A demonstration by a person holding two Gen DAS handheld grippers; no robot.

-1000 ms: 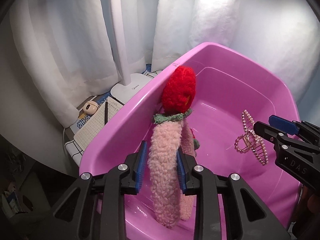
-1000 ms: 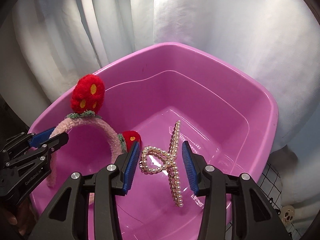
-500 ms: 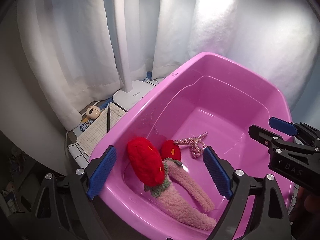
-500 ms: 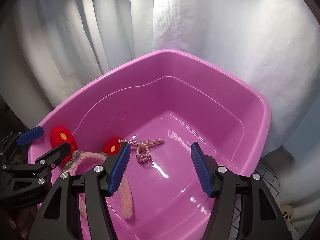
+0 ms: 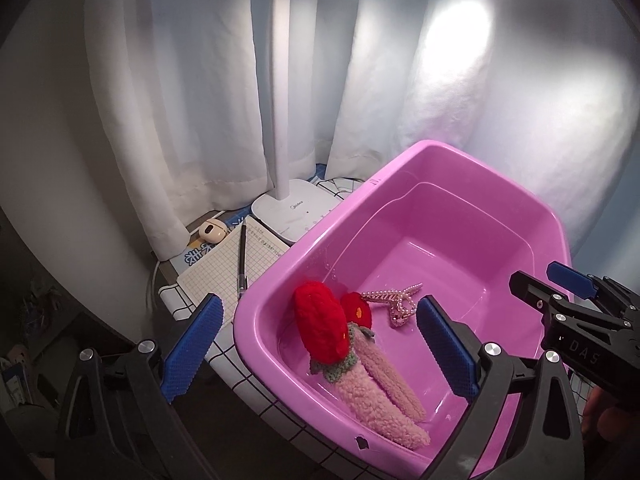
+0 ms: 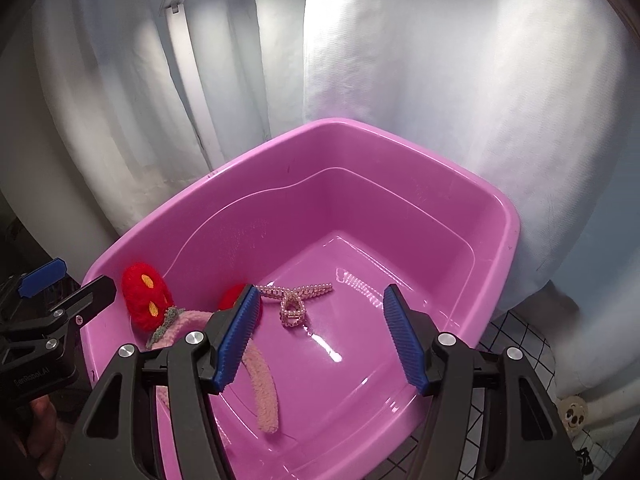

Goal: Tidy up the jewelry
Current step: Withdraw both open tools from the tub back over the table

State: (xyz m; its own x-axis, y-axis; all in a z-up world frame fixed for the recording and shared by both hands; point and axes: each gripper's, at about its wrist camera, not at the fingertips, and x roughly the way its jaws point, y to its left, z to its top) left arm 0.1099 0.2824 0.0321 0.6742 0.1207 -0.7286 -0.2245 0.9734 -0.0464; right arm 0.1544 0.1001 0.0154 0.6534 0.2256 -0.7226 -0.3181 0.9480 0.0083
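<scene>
The fluffy pink headband [image 5: 376,384] with its red strawberry pompoms lies on the floor of the pink tub [image 5: 460,168], against the near-left wall, and the pearl clip [image 6: 294,302] rests just beside it, toward the middle — both already dropped in, so this pair looks sorted. The left gripper [image 5: 316,350] hovers above the tub's near rim, its fingers still spreading, almost fully wide, with nothing held. The right gripper [image 6: 320,334] hangs over the clip, fingers parted and empty. Left of the tub, on the worktop, sit a lamp [image 5: 294,208], a notepad [image 5: 228,264] and a pen [image 5: 242,260] — not part of the sorting, I judge.
</scene>
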